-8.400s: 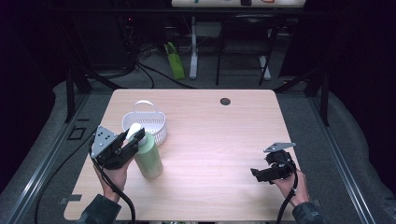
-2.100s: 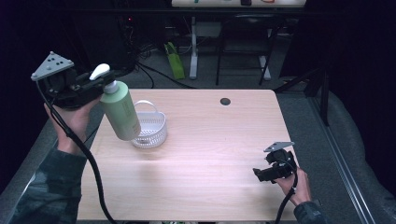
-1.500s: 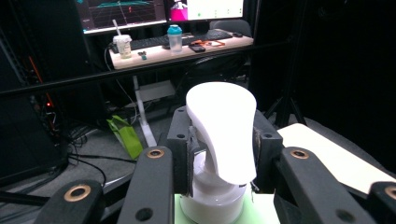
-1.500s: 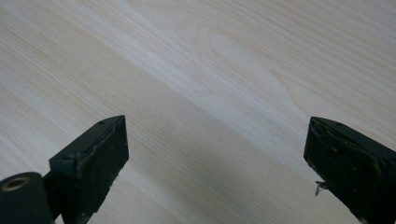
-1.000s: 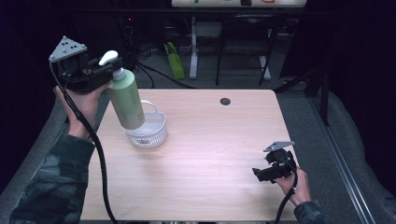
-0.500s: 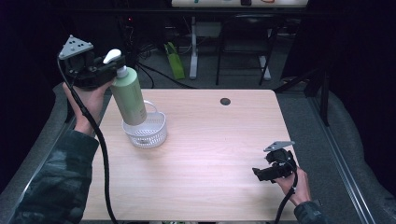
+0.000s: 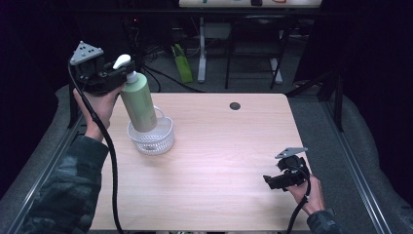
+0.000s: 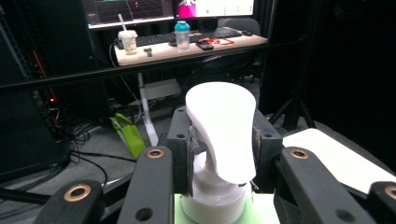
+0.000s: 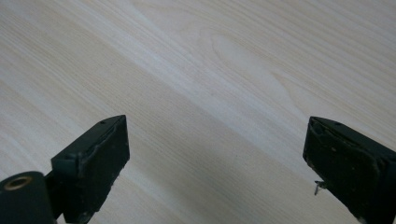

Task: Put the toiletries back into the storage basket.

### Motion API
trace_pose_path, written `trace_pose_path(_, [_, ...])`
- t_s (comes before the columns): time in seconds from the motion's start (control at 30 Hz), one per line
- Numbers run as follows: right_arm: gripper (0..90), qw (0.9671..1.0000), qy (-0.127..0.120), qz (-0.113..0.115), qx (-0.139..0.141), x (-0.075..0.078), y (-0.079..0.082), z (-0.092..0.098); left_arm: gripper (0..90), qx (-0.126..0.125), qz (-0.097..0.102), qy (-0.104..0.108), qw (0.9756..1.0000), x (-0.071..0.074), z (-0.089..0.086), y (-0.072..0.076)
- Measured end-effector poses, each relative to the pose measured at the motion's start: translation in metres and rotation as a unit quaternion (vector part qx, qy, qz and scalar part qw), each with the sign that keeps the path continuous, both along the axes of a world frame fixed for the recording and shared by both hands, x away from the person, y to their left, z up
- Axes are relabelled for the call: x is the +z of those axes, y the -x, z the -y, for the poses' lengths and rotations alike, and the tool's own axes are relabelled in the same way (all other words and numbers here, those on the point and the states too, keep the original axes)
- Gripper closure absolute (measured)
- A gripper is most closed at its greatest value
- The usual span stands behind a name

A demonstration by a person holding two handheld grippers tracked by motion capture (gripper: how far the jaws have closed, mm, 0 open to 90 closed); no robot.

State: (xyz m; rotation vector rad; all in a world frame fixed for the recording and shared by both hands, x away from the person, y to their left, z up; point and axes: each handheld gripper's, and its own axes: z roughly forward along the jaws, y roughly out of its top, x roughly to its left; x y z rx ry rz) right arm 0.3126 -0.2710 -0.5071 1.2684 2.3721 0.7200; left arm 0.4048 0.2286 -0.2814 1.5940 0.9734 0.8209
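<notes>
A pale green pump bottle (image 7: 139, 101) with a white pump head (image 7: 122, 61) hangs tilted, its base inside the rim of a white mesh basket (image 7: 152, 138) on the table's left side. My left gripper (image 7: 116, 74) is shut on the bottle's neck, just under the pump head. In the left gripper view the white pump head (image 8: 225, 126) sits between the two black jaws, which press on the white collar below it. My right gripper (image 7: 271, 179) rests low near the table's front right; its jaws stand wide apart over bare wood (image 9: 215, 93).
The light wooden table (image 7: 219, 161) has a small dark hole (image 7: 235, 106) near its far edge. Behind it stand desk legs, cables and a green bag (image 7: 182, 62) on the floor. A desk with monitors, a cup and a bottle (image 8: 181, 35) lies beyond.
My left gripper has carried the bottle to the right and down, so its base now dips into the basket. The right gripper has stayed where it was.
</notes>
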Motion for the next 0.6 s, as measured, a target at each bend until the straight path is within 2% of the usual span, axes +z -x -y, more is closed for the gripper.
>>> trace_pose_path(0.13, [6.7,1.0,0.0,0.0,-0.001,0.0006,0.0,-0.0004,67.8,0.004,-0.003,-0.007,1.0,-0.0022,0.0005,-0.0015])
trace_pose_path(0.27, [6.6,1.0,-0.002,-0.006,-0.004,-0.0008,-0.0004,-0.0004,67.8,0.008,-0.005,-0.006,0.9999,-0.0051,-0.0004,-0.0032])
trace_pose_path(0.6, [6.6,1.0,0.0,-0.005,-0.002,0.0001,-0.0008,-0.0013,67.9,0.013,-0.005,-0.009,0.9999,-0.0088,-0.001,-0.0059])
